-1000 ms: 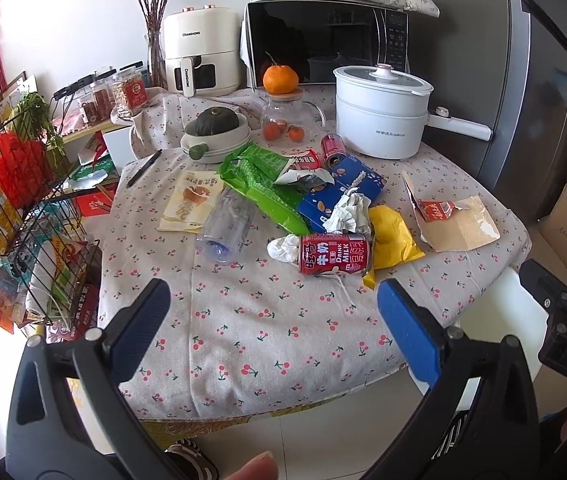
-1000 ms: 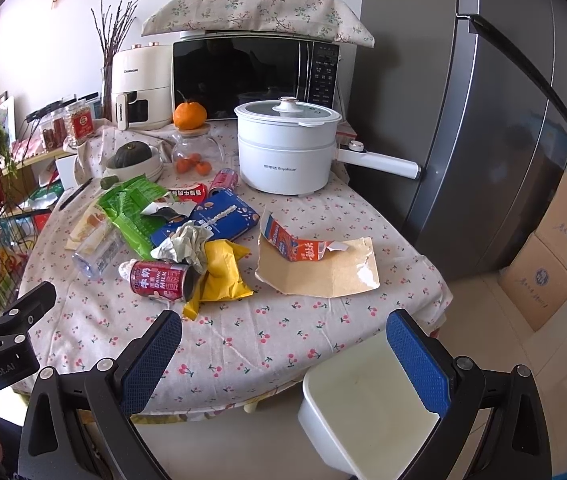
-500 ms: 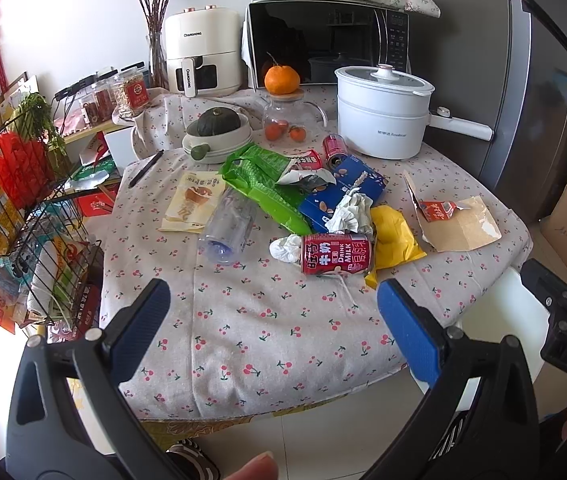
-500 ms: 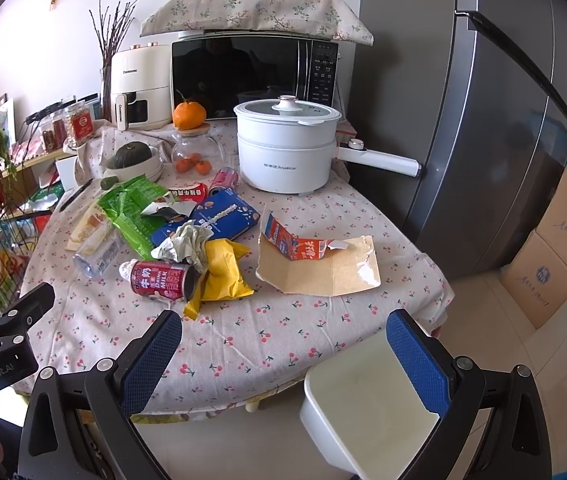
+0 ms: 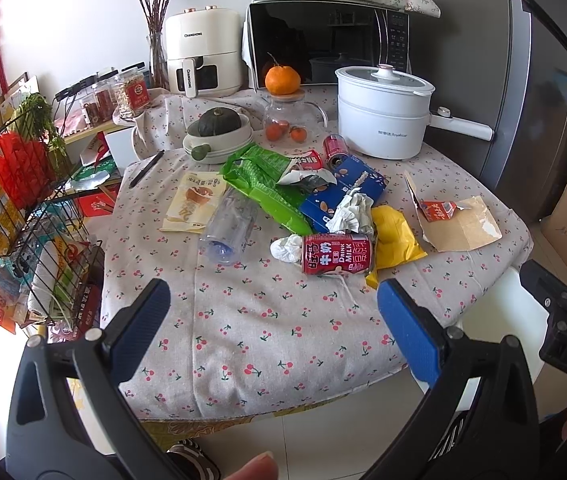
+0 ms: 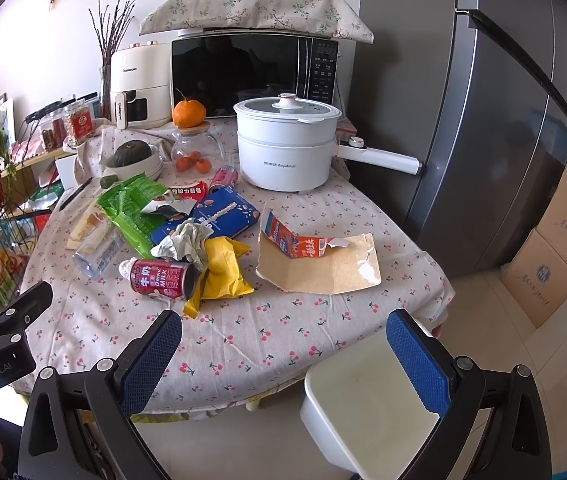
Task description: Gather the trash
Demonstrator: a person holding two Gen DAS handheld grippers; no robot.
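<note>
Trash lies heaped mid-table on the cherry-print cloth [image 5: 251, 320]: a red milk can [image 5: 337, 254] on its side, crumpled tissue [image 5: 286, 248], a yellow bag [image 5: 395, 236], a green wrapper [image 5: 267, 184], a blue packet [image 5: 343, 192], a clear plastic bottle [image 5: 229, 226] and a torn carton on brown card [image 5: 459, 222]. The same can [image 6: 161, 278] and torn carton [image 6: 315, 260] show in the right wrist view. My left gripper [image 5: 273, 320] hovers open at the table's near edge. My right gripper [image 6: 283, 354] is open too, above a white bin [image 6: 367, 408] beside the table.
A white electric pot [image 6: 287, 148], microwave [image 5: 327, 44], air fryer [image 5: 201, 56], a glass jar with an orange on top [image 5: 283, 120] and a squash in bowls [image 5: 219, 128] stand at the back. A wire rack [image 5: 15, 208] is left; a fridge [image 6: 495, 120] and boxes [image 6: 555, 256] right.
Both grippers have drifted slightly closer to the table; nothing on it has moved and both stay open.
</note>
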